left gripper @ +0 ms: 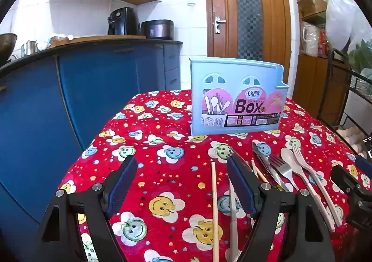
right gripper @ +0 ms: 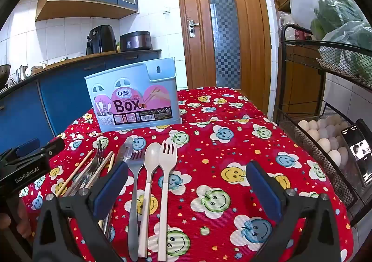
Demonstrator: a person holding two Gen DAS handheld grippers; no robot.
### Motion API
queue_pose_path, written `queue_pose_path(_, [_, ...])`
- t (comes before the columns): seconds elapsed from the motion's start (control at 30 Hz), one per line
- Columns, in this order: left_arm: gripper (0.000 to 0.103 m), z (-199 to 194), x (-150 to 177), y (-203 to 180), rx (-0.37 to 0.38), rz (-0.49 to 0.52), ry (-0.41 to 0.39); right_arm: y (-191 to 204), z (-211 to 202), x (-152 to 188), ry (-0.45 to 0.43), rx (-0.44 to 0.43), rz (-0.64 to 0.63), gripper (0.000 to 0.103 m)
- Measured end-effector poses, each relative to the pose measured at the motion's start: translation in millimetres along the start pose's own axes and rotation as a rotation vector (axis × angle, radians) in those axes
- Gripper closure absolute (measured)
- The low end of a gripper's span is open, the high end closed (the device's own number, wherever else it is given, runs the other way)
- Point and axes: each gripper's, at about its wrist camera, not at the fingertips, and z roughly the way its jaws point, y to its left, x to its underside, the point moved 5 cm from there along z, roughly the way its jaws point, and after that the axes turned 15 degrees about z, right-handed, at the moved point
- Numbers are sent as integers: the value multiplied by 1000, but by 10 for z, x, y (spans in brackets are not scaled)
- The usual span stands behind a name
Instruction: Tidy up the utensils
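Note:
A light blue chopstick box (left gripper: 237, 97) stands upright at the back of the red smiley tablecloth (left gripper: 162, 169); it also shows in the right wrist view (right gripper: 134, 97). Utensils lie in a row before it: wooden chopsticks (left gripper: 214, 203), a metal fork (left gripper: 282, 167), a cream spoon (left gripper: 291, 164) and a cream fork (left gripper: 309, 173). In the right wrist view I see the metal fork (right gripper: 134, 183), cream spoon (right gripper: 150, 178), cream fork (right gripper: 166, 178) and chopsticks (right gripper: 76, 171). My left gripper (left gripper: 181, 183) is open and empty above the cloth, left of the utensils. My right gripper (right gripper: 186, 190) is open and empty over the cream utensils.
A blue kitchen counter (left gripper: 69, 90) runs along the left. A black wire rack (right gripper: 325, 136) holding eggs and bagged greens stands at the right, with a phone (right gripper: 359, 152) on it. A wooden door (right gripper: 223, 29) is behind the table.

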Motion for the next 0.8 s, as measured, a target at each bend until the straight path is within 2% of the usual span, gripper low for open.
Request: queue_pose_path(0.8, [23,-51,-5,39,-10,1,-11,0,-17,-8,-3,-1,1,0])
